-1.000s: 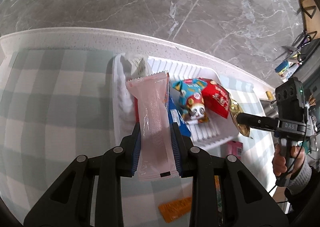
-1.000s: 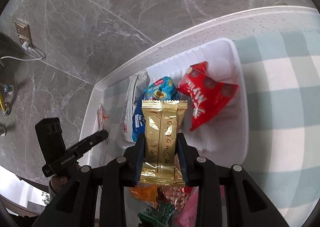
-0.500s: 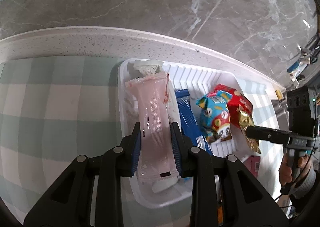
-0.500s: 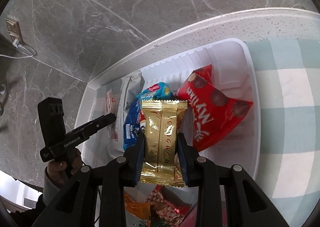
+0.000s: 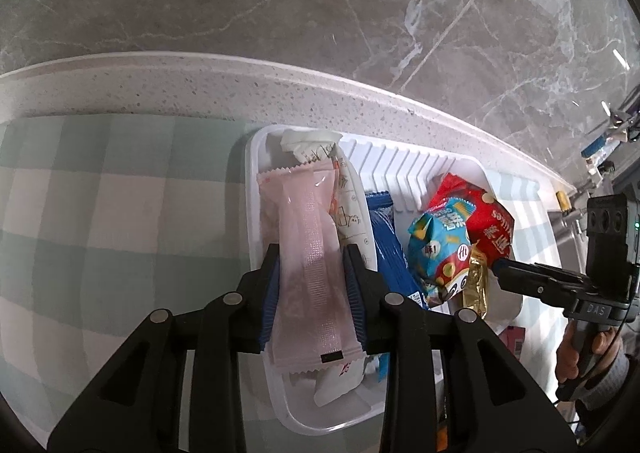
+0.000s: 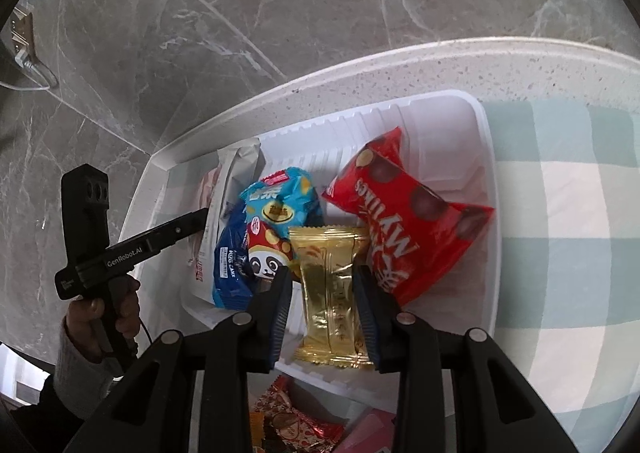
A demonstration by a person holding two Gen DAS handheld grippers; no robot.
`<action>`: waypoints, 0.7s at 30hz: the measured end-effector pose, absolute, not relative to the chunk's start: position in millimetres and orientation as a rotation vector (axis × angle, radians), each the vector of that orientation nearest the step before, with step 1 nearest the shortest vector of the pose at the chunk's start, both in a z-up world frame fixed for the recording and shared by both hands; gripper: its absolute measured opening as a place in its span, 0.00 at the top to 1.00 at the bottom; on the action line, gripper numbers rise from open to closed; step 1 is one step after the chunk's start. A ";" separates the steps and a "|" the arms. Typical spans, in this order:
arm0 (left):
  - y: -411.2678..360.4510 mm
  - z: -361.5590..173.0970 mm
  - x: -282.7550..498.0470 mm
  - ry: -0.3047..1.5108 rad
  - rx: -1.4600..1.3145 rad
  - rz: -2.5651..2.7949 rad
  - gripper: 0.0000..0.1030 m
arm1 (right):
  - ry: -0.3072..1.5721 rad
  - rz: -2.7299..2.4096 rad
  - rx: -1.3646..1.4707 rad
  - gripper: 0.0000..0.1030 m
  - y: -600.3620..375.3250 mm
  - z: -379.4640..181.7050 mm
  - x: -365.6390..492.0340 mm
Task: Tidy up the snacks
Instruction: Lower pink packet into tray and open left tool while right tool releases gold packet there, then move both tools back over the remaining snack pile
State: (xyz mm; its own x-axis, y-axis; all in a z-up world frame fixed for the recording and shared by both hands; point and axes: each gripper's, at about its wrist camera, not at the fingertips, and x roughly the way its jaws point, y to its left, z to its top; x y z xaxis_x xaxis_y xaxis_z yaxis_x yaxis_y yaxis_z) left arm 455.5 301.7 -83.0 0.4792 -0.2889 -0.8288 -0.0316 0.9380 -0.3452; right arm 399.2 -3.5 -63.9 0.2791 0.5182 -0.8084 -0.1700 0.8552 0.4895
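Pink snack packet (image 5: 310,273) clamped in left hand-held gripper (image 5: 311,259); gold packet (image 6: 330,295) between right hand-held gripper (image 6: 322,285) pads.

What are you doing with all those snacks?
A person is putting snacks into a white tray. The left gripper holds a pink packet over the tray's left side. The right gripper has a gold packet between its fingers, low in the tray beside a red bag and a blue bag.
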 end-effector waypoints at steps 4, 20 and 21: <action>305.0 -72.2 451.5 1.031 -0.337 -0.152 0.51 | 1.193 0.470 0.328 0.61 -4.0 -60.3 395.9; 294.5 -46.6 427.8 0.994 -0.356 -0.160 0.51 | 1.158 0.475 0.298 0.60 -7.9 -38.6 363.9; 292.8 -44.7 423.5 0.992 -0.354 -0.162 0.51 | 1.156 0.475 0.297 0.60 -8.7 -37.0 362.2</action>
